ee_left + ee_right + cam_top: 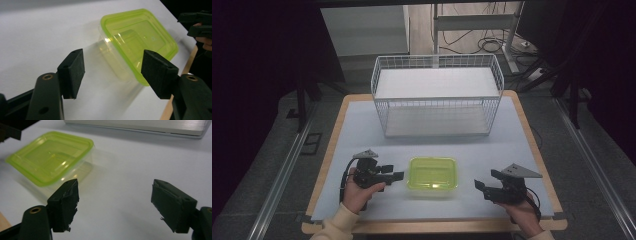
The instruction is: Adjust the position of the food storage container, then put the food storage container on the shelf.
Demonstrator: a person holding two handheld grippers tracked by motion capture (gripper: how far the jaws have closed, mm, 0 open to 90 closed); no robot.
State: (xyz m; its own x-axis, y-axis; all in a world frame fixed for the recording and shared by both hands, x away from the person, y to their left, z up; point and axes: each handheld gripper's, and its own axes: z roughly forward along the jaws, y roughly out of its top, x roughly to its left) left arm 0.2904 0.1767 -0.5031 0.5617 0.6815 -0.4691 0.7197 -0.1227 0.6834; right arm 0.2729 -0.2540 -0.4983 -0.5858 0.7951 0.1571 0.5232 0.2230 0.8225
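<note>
The shallow rectangular clear-plastic container with a lime-green lid (432, 173) lies flat on the white-topped desk (362, 125), at about 6 o'clock from the white wire basket (437, 95), between the two grippers. No label or lettering can be read on its lid. The left gripper (398, 175), at the container's 9 o'clock and just beside it, has its jaws parted around nothing. The right gripper (478, 185), at 3 o'clock and apart from the container, also holds its jaws wide and bare. The basket's far end is cut off in the right gripper view.
</note>
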